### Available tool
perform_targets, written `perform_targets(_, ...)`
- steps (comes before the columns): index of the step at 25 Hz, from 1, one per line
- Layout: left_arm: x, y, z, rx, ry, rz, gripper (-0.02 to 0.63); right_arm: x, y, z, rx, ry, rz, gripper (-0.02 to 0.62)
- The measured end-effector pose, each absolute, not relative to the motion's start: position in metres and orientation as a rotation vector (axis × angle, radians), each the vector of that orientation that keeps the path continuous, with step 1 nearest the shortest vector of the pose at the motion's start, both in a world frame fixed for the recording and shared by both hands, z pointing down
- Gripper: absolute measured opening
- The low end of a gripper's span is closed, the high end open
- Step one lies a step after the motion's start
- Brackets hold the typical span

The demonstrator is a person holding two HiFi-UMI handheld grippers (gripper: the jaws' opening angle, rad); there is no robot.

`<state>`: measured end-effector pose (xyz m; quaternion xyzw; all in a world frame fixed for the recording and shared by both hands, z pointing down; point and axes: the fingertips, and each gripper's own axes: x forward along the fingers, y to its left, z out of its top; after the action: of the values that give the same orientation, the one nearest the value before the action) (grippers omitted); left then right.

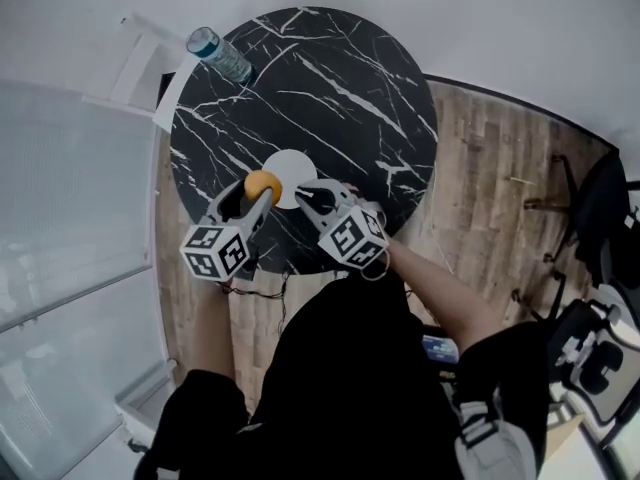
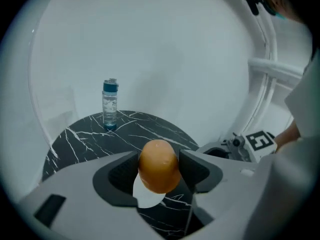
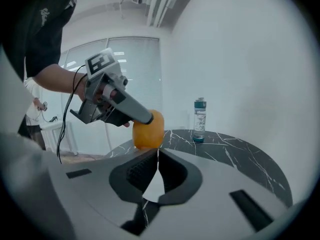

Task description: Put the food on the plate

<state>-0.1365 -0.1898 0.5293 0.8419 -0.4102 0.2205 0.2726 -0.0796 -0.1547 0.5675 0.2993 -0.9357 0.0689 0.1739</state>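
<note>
Fruit here is an orange fruit (image 2: 159, 165), smooth and rounded; it looks light and fairly firm, and I judge it would roll or slip if pinched off-centre. The left tongs (image 2: 159, 159) clasp it across its widest middle, over the left rim of the white plate (image 1: 293, 165) on the marble counter (image 1: 330, 78). The right tongs (image 3: 157, 153) are pressed together on nothing, just beside the plate's right rim.

The plate (image 1: 295, 166) is set on the table (image 1: 340, 78), near its front edge. The food (image 1: 263, 186) is held between the jaws of the left gripper (image 1: 258, 192), over the plate's left rim. The right gripper (image 1: 308, 197) is placed just to its right. The bottle (image 1: 218, 55) is stood at the table's far left edge.
</note>
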Motion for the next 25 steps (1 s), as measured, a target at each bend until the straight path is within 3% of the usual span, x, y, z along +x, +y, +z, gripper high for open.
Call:
perform_targets(1,-0.137,-0.190,0.530,2.286,-1.122,0.660,0.252,-0.075,-0.157,0.566,0.865,-2.659,0.237,0.000)
perform_targets(25,-0.123,-0.214,0.638,2.385,-1.184,1.488,0.253,-0.042,-0.198,0.624,0.915,-2.555,0.533,-0.003)
